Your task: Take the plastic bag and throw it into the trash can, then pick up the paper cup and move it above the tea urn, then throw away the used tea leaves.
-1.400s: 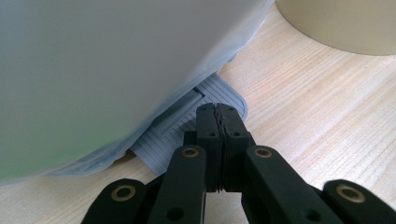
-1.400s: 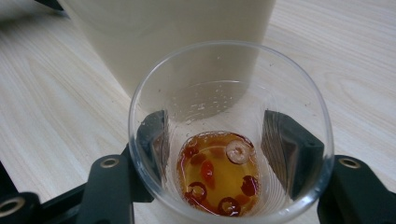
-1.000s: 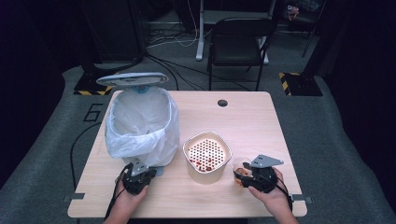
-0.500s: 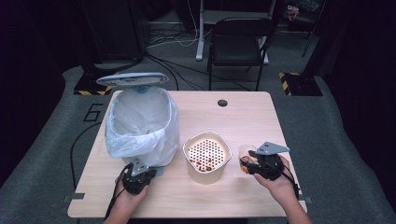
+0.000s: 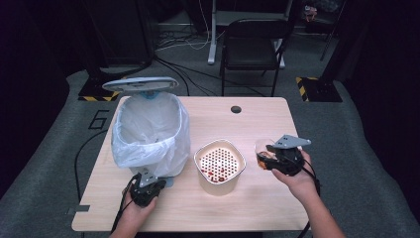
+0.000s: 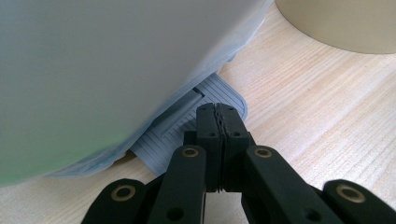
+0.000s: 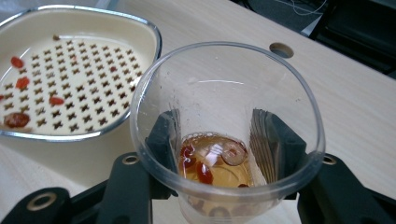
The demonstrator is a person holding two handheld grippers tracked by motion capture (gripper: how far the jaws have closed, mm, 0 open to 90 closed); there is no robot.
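1. Lifted off the worktop since the earlier frames, the right claw [image 5: 266, 157] now holds the clear plastic cup [image 5: 263, 152] in the air, up and farther from the front edge than a second ago.
2. Its jaws have just been closing, and they are clamped on the cup from both sides; in the right gripper view the ribbed pads [image 7: 264, 140] press against the cup wall [image 7: 224, 121].
3. That cup carries a shallow pool of amber liquid with a few red berries and a pale slice at the bottom.
4. It hangs over the right part of the worktop [image 5: 257, 119], just beside the cream strainer bowl [image 5: 220, 164] and apart from it.
5. The strainer bowl stands near the middle of the worktop, closer to the front edge, with a perforated insert and some red berries [image 7: 17, 84] lying on it.
6. The left claw [image 5: 147, 174] has kept its place near the front left corner.
7. Its jaws are pressed fully together with nothing between them, as the left gripper view shows [image 6: 219, 122].
8. The tips rest on the grey ribbed pedal [image 6: 187, 126] at the foot of the bin.
9. That bin [image 5: 148, 134], lined with a pale plastic bag, stands on the left side of the worktop with its lid [image 5: 140, 83] raised open.
10. A round hole [image 5: 236, 109] sits in the worktop near the back edge.
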